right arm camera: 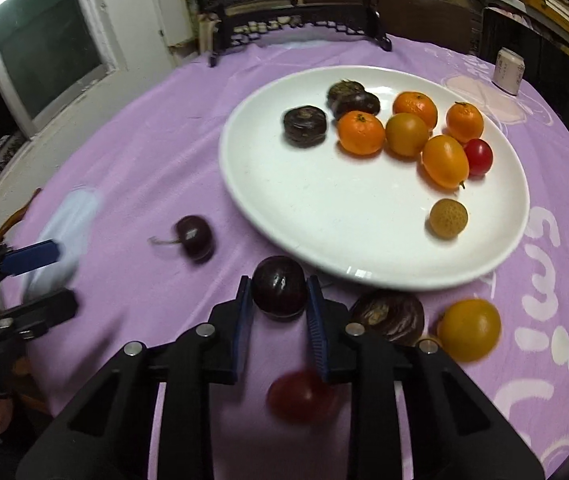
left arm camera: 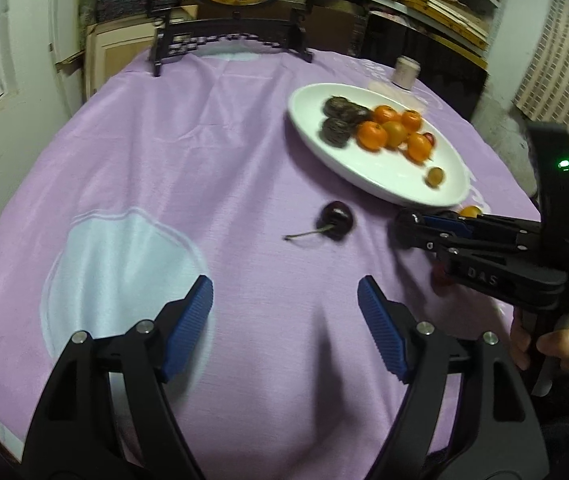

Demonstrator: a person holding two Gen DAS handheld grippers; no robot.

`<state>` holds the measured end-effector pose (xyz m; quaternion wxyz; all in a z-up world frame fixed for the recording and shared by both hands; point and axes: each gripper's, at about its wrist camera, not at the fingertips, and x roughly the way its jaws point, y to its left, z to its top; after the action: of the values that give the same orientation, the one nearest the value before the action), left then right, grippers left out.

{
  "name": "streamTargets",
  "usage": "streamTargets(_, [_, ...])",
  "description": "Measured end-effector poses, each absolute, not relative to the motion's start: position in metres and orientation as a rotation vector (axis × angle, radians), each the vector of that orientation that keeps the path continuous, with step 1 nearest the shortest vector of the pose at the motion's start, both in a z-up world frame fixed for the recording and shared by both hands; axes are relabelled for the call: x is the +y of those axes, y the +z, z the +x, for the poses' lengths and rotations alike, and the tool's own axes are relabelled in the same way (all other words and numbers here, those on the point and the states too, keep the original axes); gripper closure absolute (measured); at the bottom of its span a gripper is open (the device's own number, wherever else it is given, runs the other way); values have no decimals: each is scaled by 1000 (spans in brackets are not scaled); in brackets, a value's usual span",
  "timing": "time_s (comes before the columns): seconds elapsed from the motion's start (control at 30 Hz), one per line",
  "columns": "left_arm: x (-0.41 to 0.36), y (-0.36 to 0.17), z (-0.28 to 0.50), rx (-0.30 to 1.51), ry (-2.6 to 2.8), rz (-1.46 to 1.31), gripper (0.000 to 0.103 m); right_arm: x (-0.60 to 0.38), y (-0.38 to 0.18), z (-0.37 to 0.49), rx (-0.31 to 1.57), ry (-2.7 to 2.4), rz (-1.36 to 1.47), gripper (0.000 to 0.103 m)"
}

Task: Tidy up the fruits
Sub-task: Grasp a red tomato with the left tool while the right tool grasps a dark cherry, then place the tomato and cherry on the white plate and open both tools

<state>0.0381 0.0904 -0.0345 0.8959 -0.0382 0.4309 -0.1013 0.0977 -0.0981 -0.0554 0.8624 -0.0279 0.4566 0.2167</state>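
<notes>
Fruits lie partly on the purple cloth (right arm camera: 132, 160) and partly on the white plate (right arm camera: 324, 240) beyond. Nearest in the right wrist view, a blurred red tomato (right arm camera: 300, 396) sits under the right gripper (right arm camera: 279, 300), whose blue pads press the sides of a dark round fruit (right arm camera: 279, 287), likely a cherry, just short of the plate's rim. It looks small, light, smooth-skinned and easily bruised, so a gentle squeeze across its widest part seems right; too hard and it may squirt out. Just right of the jaws rest a wrinkled dark fruit (right arm camera: 390, 314) and a yellow fruit (right arm camera: 469, 329), close enough to be nudged. Left, a stemmed cherry (left arm camera: 334, 216) lies alone, ahead of the left gripper (left arm camera: 284, 300), which stands wide and empty. Farther off, tangerines (right arm camera: 361, 132) and dark fruits crowd the plate's far half; its near half is bare.
</notes>
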Motion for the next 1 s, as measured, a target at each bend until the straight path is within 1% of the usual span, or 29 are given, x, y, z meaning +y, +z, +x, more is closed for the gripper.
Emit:
streamTargets(0.03, [87, -34, 38, 896, -226, -76, 26, -101, -51, 91, 948, 465, -55, 75])
streamTargets(0.17, [55, -31, 35, 898, -318, -30, 19, -133, -30, 58, 880, 425, -27, 75])
streamTargets(0.43, [-32, -51, 49, 952, -422, 118, 19, -215, -20, 40, 830, 282, 123, 75])
streamTargets(0.53, [-49, -58, 57, 961, -420, 139, 23, -226, -24, 36, 831, 288, 159, 75])
streamTargets(0.6, [-56, -60, 61, 962, -418, 152, 33, -229, -25, 34, 832, 293, 169, 75])
streamTargets(0.63, [-58, -61, 63, 966, -419, 155, 36, -230, -26, 36, 833, 295, 174, 75])
streamTargets(0.67, [-60, -63, 65, 972, -419, 157, 46, -230, -28, 36, 834, 299, 179, 75])
streamTargets(0.7, [-63, -66, 68, 981, -422, 160, 60, -230, -28, 34, 834, 304, 182, 75])
streamTargets(0.73, [-64, -69, 69, 990, -427, 160, 69, -231, -29, 34, 835, 307, 184, 75])
streamTargets(0.77, [-66, -70, 72, 992, -429, 159, 73, -231, -30, 34, 836, 311, 187, 75])
streamTargets(1.0, [-59, -62, 63, 957, -434, 138, 73, -227, -33, 37, 846, 315, 191, 75])
